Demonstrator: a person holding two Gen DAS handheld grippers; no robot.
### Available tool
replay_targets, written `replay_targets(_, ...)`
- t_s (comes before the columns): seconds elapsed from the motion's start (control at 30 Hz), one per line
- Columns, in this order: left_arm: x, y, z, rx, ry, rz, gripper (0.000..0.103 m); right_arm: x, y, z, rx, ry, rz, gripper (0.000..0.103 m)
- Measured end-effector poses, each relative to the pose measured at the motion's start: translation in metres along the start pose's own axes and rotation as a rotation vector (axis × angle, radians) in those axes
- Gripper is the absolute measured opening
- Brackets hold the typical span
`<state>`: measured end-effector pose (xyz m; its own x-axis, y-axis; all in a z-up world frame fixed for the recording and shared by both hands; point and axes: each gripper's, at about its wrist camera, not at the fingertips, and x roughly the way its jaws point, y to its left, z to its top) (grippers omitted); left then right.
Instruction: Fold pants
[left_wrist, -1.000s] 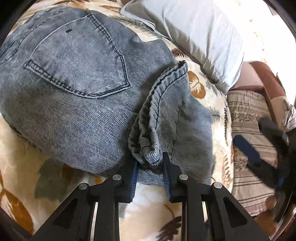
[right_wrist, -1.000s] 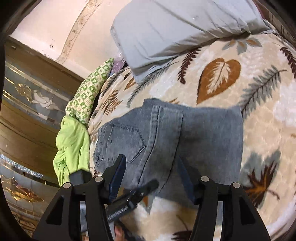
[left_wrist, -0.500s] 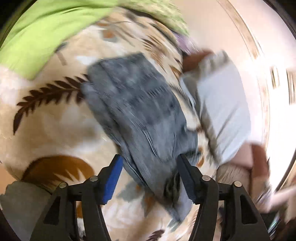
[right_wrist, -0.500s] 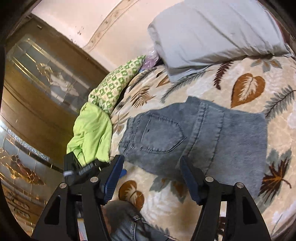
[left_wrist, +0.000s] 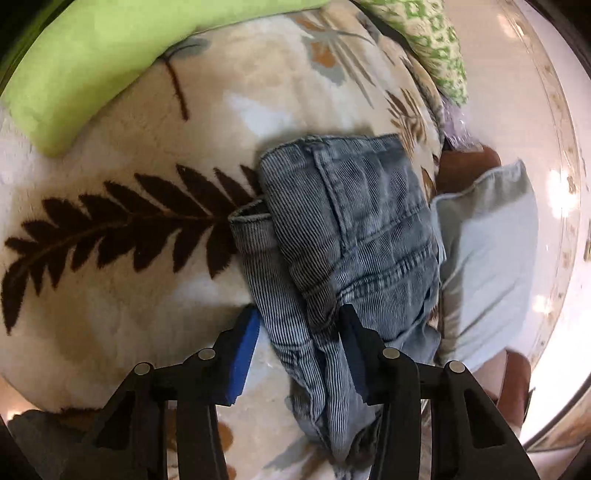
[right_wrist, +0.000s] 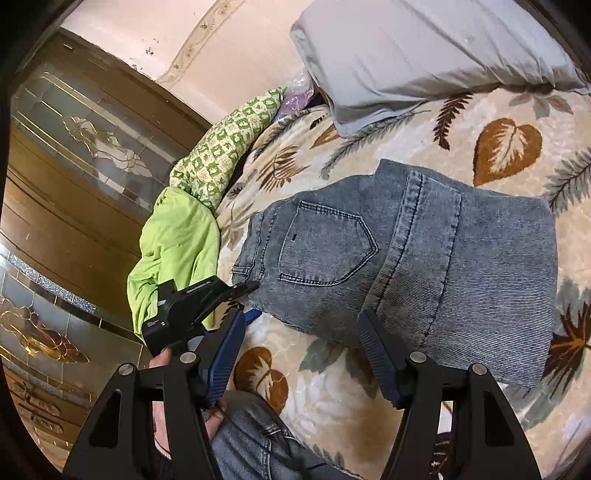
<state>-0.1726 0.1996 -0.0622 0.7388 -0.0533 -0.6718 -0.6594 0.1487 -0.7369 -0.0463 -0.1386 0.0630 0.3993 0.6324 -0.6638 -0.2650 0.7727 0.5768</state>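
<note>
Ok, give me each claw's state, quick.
Left claw: open around the jeans edge, not clamped.
Right claw: open, empty, above the blanket.

Sharp, daylit fisheye views; right-edge glare, curved dark vignetted borders.

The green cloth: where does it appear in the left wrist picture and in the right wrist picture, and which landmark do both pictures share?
Left wrist view: the green cloth lies at the top left, on the blanket, apart from the jeans.
Right wrist view: the green cloth lies at the middle left, left of the jeans, behind the left gripper.
Shared landmark: the grey pillow.
</note>
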Motion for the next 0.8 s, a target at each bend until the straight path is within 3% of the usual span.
replay_targets(0.17,0.012,-0.007,0.014,-0.022,-0.036,0.012,0.043,0.017,-0.003,0.003,0.006,0.027,-0.002,0.066)
replay_targets(0.23,0.019,-0.016,0.018,0.032,-0.043,0.046,0.032,0.023,-0.002,0.005,0.005,0.035,0.000,0.066)
replay_targets(0.27,0.020,-0.020,0.018,0.063,-0.049,0.064,0.022,0.024,-0.002,0.005,0.003,0.038,0.003,0.066)
replay_targets(0.37,0.015,-0.034,0.011,0.143,-0.082,0.091,0.015,0.030,0.002,0.009,-0.008,0.048,0.009,0.066)
replay_targets(0.47,0.000,-0.075,-0.012,0.356,-0.190,0.167,0.013,0.031,0.006,0.016,-0.021,0.051,0.014,0.066)
replay_targets(0.6,-0.018,-0.129,-0.069,0.676,-0.362,0.244,0.013,0.019,0.009,0.035,-0.023,0.031,0.049,0.066)
replay_targets(0.8,-0.027,-0.173,-0.169,1.082,-0.505,0.273,0.012,-0.012,0.017,0.070,-0.064,0.004,0.098,0.066)
